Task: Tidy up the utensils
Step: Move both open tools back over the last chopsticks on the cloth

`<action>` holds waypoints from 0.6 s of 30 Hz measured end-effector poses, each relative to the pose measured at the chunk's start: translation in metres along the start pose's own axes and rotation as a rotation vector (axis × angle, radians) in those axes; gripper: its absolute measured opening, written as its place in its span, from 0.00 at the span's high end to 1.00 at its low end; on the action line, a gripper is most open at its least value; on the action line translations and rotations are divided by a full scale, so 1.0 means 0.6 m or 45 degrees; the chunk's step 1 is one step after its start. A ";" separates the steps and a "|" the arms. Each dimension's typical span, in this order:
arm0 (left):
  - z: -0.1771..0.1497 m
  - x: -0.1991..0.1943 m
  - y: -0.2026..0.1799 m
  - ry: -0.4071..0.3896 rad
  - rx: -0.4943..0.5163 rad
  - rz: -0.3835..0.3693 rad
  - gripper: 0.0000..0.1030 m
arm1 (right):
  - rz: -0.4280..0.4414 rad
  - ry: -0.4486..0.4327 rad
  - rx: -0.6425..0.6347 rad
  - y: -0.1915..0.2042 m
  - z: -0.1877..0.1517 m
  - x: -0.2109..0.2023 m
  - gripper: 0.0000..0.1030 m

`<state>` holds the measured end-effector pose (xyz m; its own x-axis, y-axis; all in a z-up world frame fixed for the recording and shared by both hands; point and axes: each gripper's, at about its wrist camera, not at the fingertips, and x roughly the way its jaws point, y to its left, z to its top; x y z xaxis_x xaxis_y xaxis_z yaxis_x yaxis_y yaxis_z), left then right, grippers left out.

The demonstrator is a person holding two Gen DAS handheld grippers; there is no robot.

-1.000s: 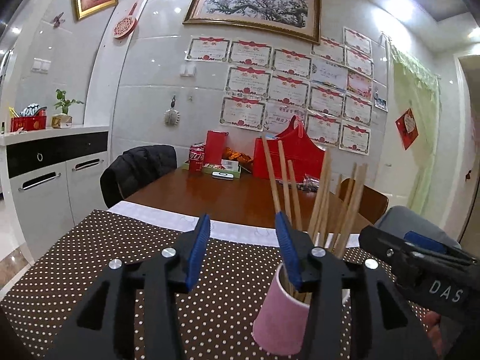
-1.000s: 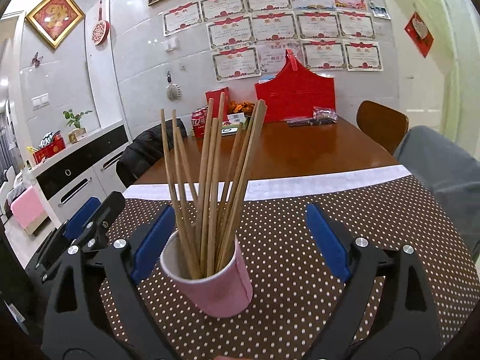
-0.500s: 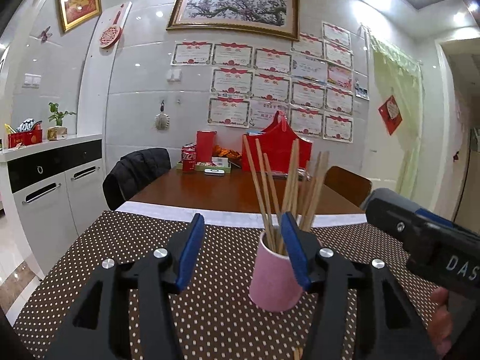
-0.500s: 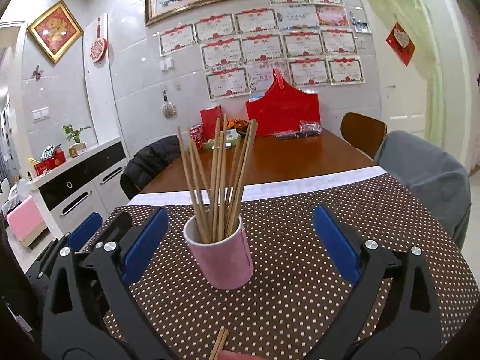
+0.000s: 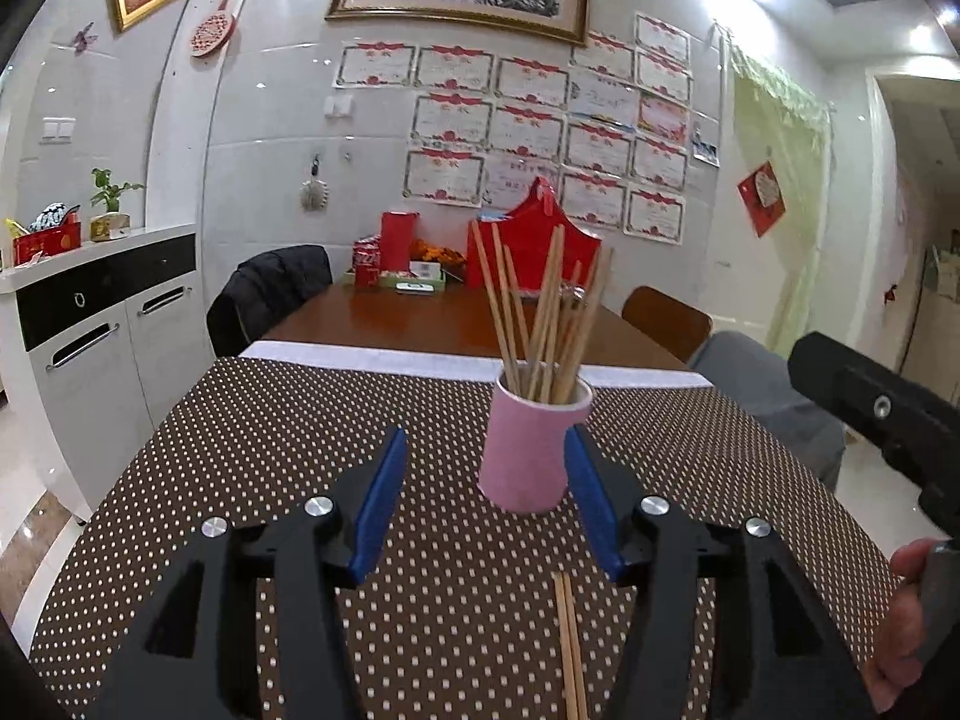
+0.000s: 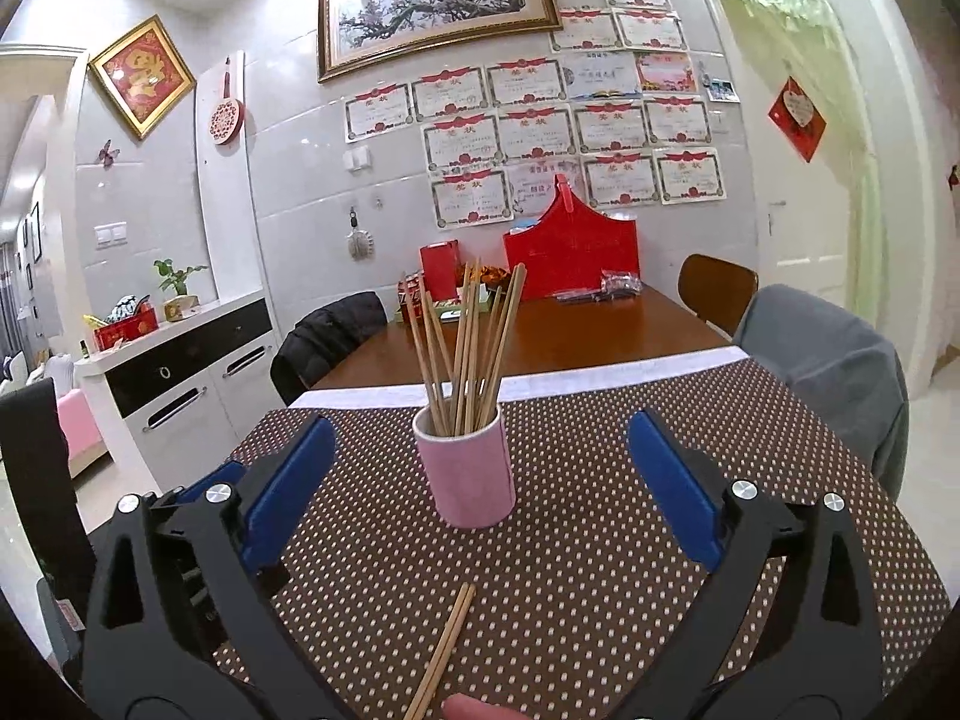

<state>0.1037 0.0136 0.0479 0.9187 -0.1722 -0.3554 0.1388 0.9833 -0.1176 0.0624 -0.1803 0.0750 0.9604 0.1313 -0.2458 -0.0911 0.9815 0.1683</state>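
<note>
A white tiled wall [image 6: 288, 192] closes the room, hung with a framed plum-blossom painting [image 6: 432, 6], rows of red-trimmed certificates [image 6: 540, 126] and a gold-framed red picture [image 6: 143, 73]. Along the left side runs a white sideboard [image 5: 102, 312] with a black drawer band and a small potted plant [image 5: 111, 207] on top. A long wooden dining table [image 6: 540, 342] fills the middle of the room; its near end is covered by a brown cloth with white polka dots [image 6: 570, 540], edged by a white strip. At the far end stand a red gift bag [image 6: 570, 252] and a red box, with a dark jacket over one chair [image 5: 270, 288] and a grey cover over another [image 6: 822, 360].

On the dotted cloth a pink cup [image 6: 465, 468] stands upright, holding a spray of wooden chopsticks [image 6: 468, 348] that fan outward. A loose pair of chopsticks [image 6: 444, 648] lies flat on the cloth, nearer the cameras than the cup and apart from it.

The left gripper [image 5: 486, 498] hovers just before the cup, jaws spread and empty — its right finger overlaps the cup's edge in view. The right gripper [image 6: 480, 498] is also spread wide, holding nothing, with the cup between its blue pads [image 6: 672, 480].
</note>
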 end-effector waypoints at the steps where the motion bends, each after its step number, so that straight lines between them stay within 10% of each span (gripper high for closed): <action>1: -0.004 -0.003 0.000 0.007 0.001 -0.008 0.47 | -0.005 0.005 0.002 0.001 -0.002 -0.003 0.06; 18: -0.114 0.024 0.018 0.353 -0.034 0.000 0.47 | -0.053 0.308 0.022 0.012 -0.096 0.026 0.06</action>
<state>0.0931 0.0175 -0.0222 0.7819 -0.1855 -0.5952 0.1256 0.9820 -0.1410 0.0616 -0.1630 0.0175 0.8719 0.1227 -0.4741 -0.0466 0.9845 0.1691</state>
